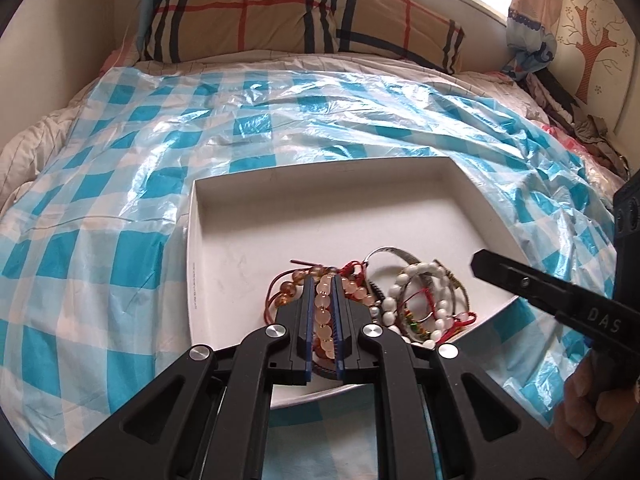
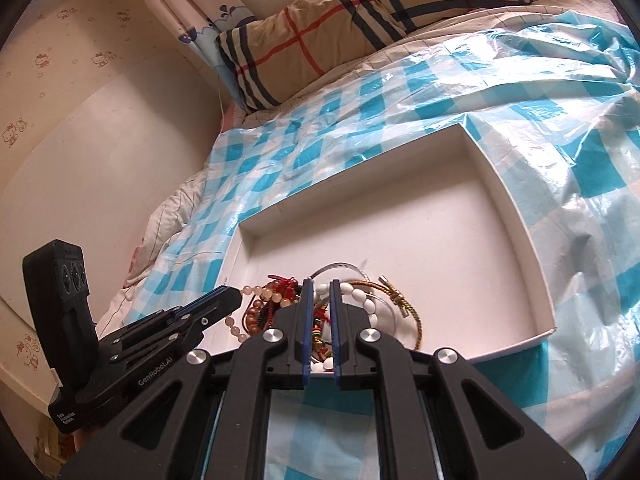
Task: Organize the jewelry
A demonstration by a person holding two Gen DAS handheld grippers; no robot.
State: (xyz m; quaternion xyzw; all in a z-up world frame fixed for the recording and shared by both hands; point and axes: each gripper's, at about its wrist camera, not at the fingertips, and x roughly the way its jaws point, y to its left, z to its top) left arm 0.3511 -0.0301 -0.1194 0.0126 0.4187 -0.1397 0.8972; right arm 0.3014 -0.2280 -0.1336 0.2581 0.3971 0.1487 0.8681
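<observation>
We're hovering both black grippers, left (image 1: 324, 280) and right (image 2: 320, 286), jaws nearly together and gripping nothing, over the tangled pile of beaded bracelets (image 1: 372, 296) sitting at the near edge of the shallow white cardboard tray (image 1: 320, 168). Its far half is lying bare on the blue-checked plastic sheet (image 1: 120, 208).

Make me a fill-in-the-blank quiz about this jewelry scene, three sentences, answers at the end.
1. The jewelry lies piled in a white ____.
2. The tray sits on a sheet checked blue and ____.
3. Behind the sheet lies a plaid ____.

Answers: tray; white; pillow
</observation>
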